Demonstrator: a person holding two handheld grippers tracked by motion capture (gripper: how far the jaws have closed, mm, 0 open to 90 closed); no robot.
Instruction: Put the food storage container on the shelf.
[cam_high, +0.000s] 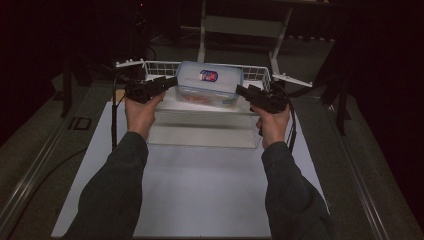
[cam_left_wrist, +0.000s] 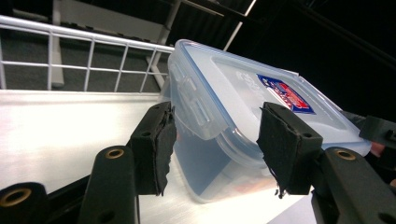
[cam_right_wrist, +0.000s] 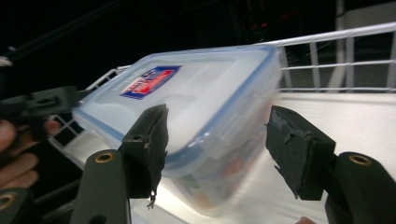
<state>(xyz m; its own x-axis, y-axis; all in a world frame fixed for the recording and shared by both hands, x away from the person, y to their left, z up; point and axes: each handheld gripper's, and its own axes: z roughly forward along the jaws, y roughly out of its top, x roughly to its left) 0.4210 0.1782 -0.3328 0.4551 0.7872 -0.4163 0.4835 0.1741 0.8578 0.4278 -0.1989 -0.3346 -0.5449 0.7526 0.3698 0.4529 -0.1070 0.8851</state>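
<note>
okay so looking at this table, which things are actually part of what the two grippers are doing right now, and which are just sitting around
In use:
- lidded plastic food container
- left gripper, open at the container's end
- right gripper, open at the other end
- white shelf the container sits on

Just there:
- white wire rail behind the container
- white mat on the table
- white frame at the back

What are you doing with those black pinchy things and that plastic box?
A person holds a gripper in each hand, one at each end of a clear plastic box with a blue-edged lid. The box sits on a shiny metal shelf with a white wire rail behind it. The left gripper and right gripper are both open around the box ends, not yet squeezing it. Something reddish is inside.
</note>
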